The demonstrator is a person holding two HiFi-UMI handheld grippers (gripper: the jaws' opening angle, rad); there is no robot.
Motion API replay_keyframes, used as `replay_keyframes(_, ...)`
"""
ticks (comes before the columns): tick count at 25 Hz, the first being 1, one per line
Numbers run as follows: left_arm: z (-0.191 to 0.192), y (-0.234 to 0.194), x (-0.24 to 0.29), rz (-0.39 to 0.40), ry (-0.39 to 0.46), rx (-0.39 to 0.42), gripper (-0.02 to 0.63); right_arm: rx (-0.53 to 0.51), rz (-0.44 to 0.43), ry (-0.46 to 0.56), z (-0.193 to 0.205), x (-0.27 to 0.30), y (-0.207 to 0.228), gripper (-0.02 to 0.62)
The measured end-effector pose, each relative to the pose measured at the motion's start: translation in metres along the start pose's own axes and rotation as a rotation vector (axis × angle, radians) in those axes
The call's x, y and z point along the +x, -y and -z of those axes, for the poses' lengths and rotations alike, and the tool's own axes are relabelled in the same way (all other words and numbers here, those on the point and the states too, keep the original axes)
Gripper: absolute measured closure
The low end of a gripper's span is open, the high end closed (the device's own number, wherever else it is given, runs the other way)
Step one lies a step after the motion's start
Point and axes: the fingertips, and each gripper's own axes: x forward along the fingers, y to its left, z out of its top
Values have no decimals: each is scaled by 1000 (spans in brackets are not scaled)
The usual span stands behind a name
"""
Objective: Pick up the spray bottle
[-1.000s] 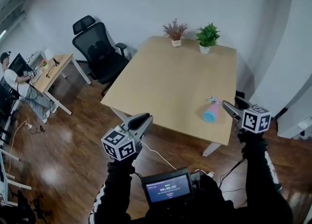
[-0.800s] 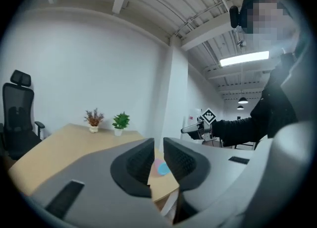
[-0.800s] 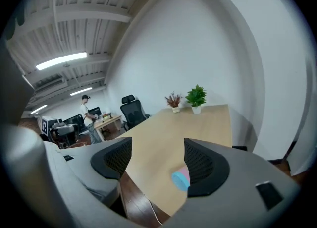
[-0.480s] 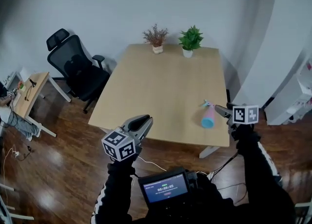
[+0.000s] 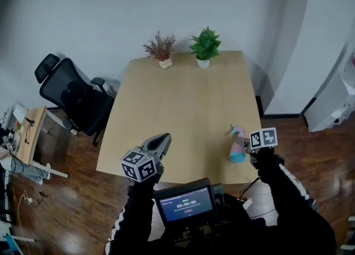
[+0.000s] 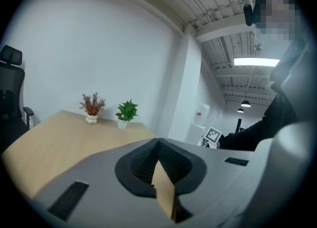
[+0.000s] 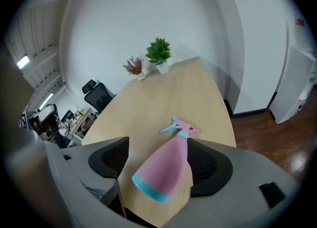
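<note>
A pink spray bottle [image 5: 237, 149] with a teal base and teal nozzle lies on its side near the front right corner of the wooden table [image 5: 183, 110]. In the right gripper view the spray bottle [image 7: 166, 170] lies between the two pads, base toward the camera, close against the right-hand pad [image 7: 208, 165]. My right gripper [image 7: 157, 147] is opening around it, with a gap at the left pad. In the head view the right gripper [image 5: 247, 147] sits at the bottle's right side. My left gripper [image 5: 161, 143] hovers at the table's front edge, shut and empty [image 6: 158, 142].
A dried reddish plant [image 5: 161, 49] and a green potted plant [image 5: 204, 43] stand at the table's far edge. A black office chair [image 5: 72, 96] is on the left, and a white cabinet [image 5: 333, 101] on the right. A small screen [image 5: 186, 204] hangs at my chest.
My right gripper has dropped down and in until its jaws straddle the bottle. The left gripper has moved over the table's front edge. The head view has swung, so the table looks nearer and more centred.
</note>
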Motion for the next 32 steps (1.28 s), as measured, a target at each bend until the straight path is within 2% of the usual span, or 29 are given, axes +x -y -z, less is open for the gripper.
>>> replay_keyframes(5, 16, -59, 88, -7, -114, -38, 603, 93, 54, -93, -18, 56, 39, 247)
replay_keyframes(9, 30, -73, 121, 64, -175, -40, 603, 185, 80, -167, -3, 82, 40, 247)
replay_keyframes(14, 41, -90, 152, 147, -196, -64, 603, 241, 144, -220, 4, 113, 48, 238)
replay_keyframes(20, 39, -117, 153, 202, -211, -59, 603, 211, 185, -227, -7, 137, 39, 229)
replay_keyframes(24, 48, -132, 134, 247, -221, -65, 603, 195, 160, -226, 1, 146, 23, 227)
replay_keyframes(30, 24, -148, 111, 240, -181, -55, 603, 224, 134, -114, -1, 139, 10, 234)
replay_keyframes(32, 11, -157, 101, 230, -161, -59, 603, 234, 115, -50, -9, 130, -2, 235)
